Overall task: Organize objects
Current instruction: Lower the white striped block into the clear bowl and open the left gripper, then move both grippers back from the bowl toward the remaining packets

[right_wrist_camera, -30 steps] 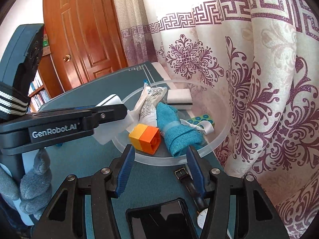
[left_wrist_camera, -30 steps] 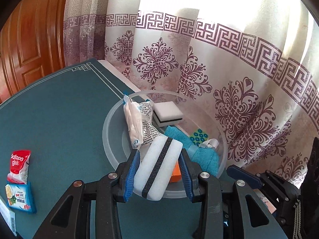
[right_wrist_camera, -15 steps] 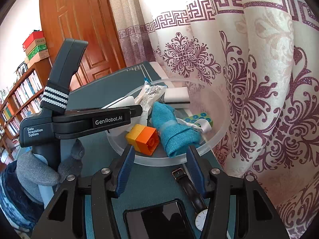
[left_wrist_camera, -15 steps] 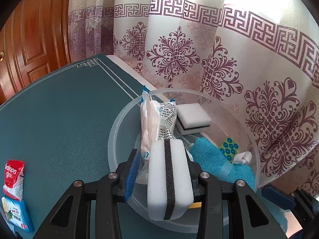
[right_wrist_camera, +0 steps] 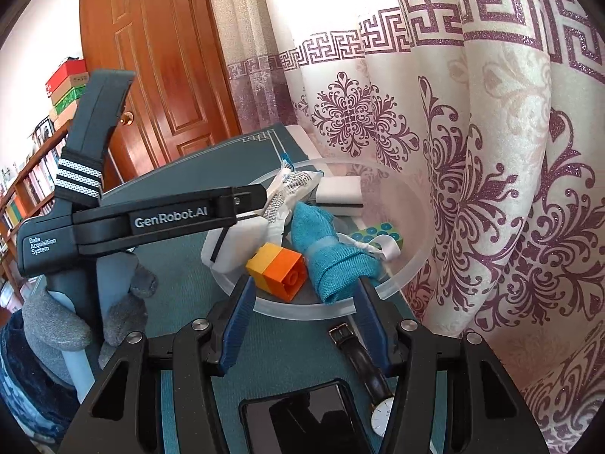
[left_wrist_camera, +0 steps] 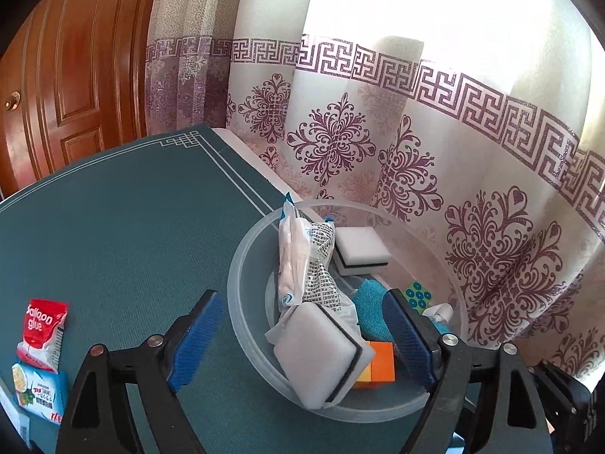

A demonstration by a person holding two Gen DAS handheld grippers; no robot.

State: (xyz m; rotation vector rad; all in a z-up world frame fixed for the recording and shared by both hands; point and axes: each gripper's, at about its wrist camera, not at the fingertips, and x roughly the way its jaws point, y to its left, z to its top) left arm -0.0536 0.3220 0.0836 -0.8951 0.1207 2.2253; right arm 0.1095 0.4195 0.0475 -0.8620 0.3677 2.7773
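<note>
The left tool (left_wrist_camera: 302, 344) is opening wide, its pads off the soft white sponge (left_wrist_camera: 319, 352) with a black stripe, which leans inside the round clear plastic bowl (left_wrist_camera: 242, 302) on the green counter (left_wrist_camera: 113, 234).

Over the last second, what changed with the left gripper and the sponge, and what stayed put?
The left gripper carried the white sponge forward over the clear bowl and let go: its jaws are opening, pads clear of the sponge, which now leans inside against the bowl's near wall. The right gripper stayed open and empty, the orange block, blue cloth and watch unmoved.
</note>
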